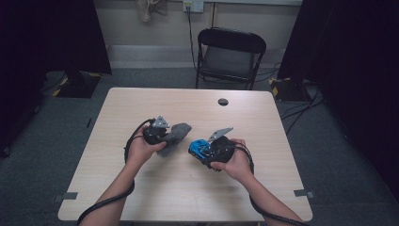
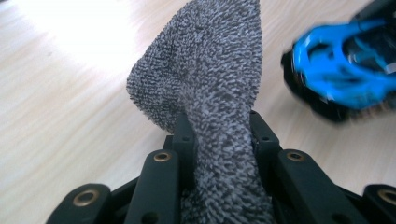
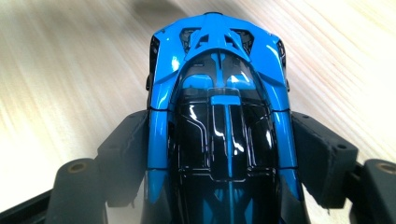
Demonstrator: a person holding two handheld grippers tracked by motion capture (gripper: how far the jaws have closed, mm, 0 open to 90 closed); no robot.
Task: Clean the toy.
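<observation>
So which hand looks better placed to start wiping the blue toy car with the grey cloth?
Left, probably. The left gripper is shut on the grey cloth, whose free end hangs toward the blue toy car. The right gripper clamps the car's sides, so it only steadies it.

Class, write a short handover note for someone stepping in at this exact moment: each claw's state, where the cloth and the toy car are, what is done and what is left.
Left claw: shut on the grey cloth, which sticks out in front of the jaws, above the table.
Right claw: shut on the blue toy car, jaws on both its sides, held just above the wood.
In the high view, cloth and car are close together near the table's middle, not touching.
Done: both things picked up.
Left: probably wiping the car with the cloth; no contact yet.
</observation>
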